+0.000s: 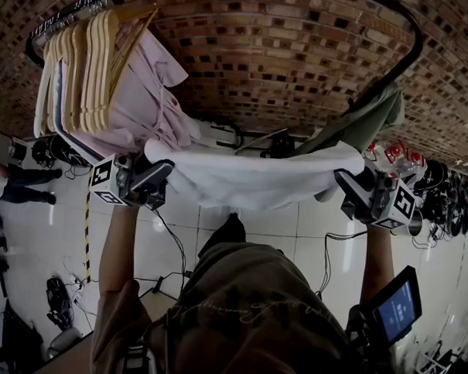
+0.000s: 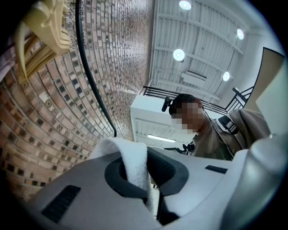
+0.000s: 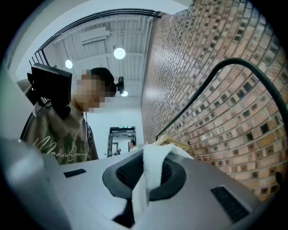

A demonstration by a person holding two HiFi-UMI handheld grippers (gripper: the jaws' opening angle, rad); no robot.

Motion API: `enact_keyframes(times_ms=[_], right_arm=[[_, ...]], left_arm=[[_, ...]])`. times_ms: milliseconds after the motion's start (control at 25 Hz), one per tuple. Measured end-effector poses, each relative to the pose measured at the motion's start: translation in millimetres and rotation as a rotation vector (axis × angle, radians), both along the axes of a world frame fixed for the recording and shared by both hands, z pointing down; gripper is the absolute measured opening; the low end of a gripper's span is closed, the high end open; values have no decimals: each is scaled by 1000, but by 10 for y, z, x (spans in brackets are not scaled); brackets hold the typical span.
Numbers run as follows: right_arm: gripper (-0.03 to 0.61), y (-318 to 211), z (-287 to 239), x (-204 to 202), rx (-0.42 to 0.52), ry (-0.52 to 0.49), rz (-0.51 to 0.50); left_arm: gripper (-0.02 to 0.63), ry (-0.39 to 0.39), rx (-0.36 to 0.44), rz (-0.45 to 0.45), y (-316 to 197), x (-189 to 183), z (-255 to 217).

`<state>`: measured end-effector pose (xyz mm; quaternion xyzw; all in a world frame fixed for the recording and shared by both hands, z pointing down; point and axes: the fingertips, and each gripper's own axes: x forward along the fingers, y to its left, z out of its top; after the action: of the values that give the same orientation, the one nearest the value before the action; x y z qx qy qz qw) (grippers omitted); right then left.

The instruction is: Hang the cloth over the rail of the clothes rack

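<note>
A white cloth (image 1: 254, 175) hangs stretched between my two grippers, sagging a little in the middle. My left gripper (image 1: 159, 170) is shut on its left corner; that corner shows as a white fold (image 2: 132, 164) pinched between the dark pads. My right gripper (image 1: 349, 182) is shut on the right corner, seen as a white strip (image 3: 150, 173) between its pads. The black rail (image 1: 407, 39) of the clothes rack curves across the brick wall above and behind the cloth. The rail (image 2: 92, 76) also runs past in the left gripper view and the rail (image 3: 211, 74) in the right.
Several wooden hangers (image 1: 88, 67) with a pink garment (image 1: 149, 101) crowd the rail's left end. An olive garment (image 1: 368, 118) hangs at the right. A brick wall (image 1: 286, 61) stands behind. A person's head and brown top (image 1: 252, 315) fill the lower middle. Cables and gear lie on the tiled floor.
</note>
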<state>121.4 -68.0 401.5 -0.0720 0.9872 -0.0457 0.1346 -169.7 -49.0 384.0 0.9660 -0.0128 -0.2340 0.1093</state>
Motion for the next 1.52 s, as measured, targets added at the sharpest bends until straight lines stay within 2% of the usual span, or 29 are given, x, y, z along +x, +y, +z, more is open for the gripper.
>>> enact_keyframes(times_ms=[120, 280, 400, 600, 800, 1040, 1240, 1520], right_arm=[[14, -316, -172, -121, -10, -56, 0], [14, -689, -348, -290, 18, -6, 18], [14, -895, -500, -342, 34, 14, 13], [14, -1170, -841, -253, 35, 58, -30], [14, -1355, -1503, -217, 121, 111, -63], [14, -1541, -2164, -83, 242, 122, -84], [14, -1713, -2641, -47, 238, 55, -120], [14, -2151, -2904, 66, 271, 84, -58]], left_arm=[[12, -6, -14, -7, -327, -114, -174], [12, -61, -40, -41, -764, -220, -412], [12, -55, -26, -55, -909, -256, -588], [12, -91, 18, -109, -1113, -163, -908], [12, -122, 81, -133, -1369, -95, -1420], [12, -101, 150, -139, -1539, -120, -1996], [12, -84, 165, -149, -1748, -81, -2434], [12, -80, 159, -194, -2273, -131, -2935]])
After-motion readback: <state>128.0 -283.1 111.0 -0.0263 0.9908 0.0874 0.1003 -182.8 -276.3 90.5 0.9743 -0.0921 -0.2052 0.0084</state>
